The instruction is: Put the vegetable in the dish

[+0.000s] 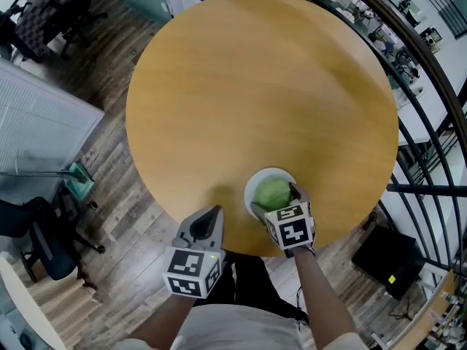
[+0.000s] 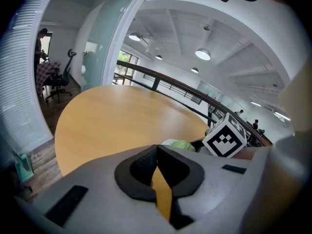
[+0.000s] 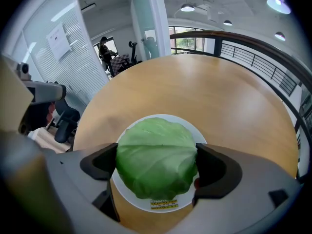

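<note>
Holding the cabbage (image 3: 156, 155) with my right claw (image 3: 157, 164), pads pressed on its two sides, right over the white dish (image 3: 126, 192) at the counter's (image 1: 255, 86) 6 o'clock edge. Gripping across the widest part should keep a round thing from rolling out (can't tell if it's touching the dish yet tbh). Left claw (image 2: 156, 155) is pinched shut on nothing, parked around 7 o'clock, out of the way.

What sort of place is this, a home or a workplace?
Probably an open-plan office: a large round wooden table, a black wheeled office chair beside it, and a curved black metal railing along the far side.
</note>
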Available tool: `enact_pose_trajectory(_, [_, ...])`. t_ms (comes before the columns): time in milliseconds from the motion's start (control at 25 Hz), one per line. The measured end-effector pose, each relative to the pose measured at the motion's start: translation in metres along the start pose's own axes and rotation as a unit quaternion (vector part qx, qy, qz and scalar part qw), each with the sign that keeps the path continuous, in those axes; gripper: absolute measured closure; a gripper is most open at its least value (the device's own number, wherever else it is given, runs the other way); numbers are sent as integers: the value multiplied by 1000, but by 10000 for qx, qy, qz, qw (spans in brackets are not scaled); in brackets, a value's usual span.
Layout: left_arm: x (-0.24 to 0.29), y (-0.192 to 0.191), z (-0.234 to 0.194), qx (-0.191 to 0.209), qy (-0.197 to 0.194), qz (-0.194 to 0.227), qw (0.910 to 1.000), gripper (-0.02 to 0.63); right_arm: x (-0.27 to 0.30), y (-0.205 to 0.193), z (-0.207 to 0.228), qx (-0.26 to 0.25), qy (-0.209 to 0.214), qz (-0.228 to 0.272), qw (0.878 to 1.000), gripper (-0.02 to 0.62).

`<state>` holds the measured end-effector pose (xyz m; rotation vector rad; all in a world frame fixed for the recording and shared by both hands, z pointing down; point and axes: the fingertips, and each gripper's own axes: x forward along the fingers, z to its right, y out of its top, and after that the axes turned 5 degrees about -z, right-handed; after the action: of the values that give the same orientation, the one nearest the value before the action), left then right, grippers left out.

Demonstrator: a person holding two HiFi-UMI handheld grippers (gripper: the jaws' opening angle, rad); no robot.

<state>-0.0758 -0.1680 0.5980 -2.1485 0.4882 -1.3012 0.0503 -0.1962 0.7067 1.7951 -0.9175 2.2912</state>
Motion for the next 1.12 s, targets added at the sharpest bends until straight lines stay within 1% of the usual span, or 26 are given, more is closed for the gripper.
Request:
enact_pose_trajectory(240, [0,-5,0,-29,39,-41,10000,584,-1,-1,2,24,24,70,10000,124])
enact_pose_trajectory(400, [1,-9,-2,-27,68,-63,10000,584,-1,0,1,169,188,138,9996,124])
enact_pose_trajectory(600, [1,-5,1,-14,93,-42,9999,584,-7,4,4,126,198,170,9996,124])
enact_pose_trajectory(840, [-10,0,3,80,92,-3,9999,584,-24,14,0,80,132,345,9993,124])
enact_pose_trajectory(960, [-18,5,8,151,117,55,9998,584,-38,18,-3,18,164,421,9990,126])
enact_pose_trajectory(1120, [-32,15,17,262,128,166,9994,584,-61,23,-7,-34,125,632,9979,126])
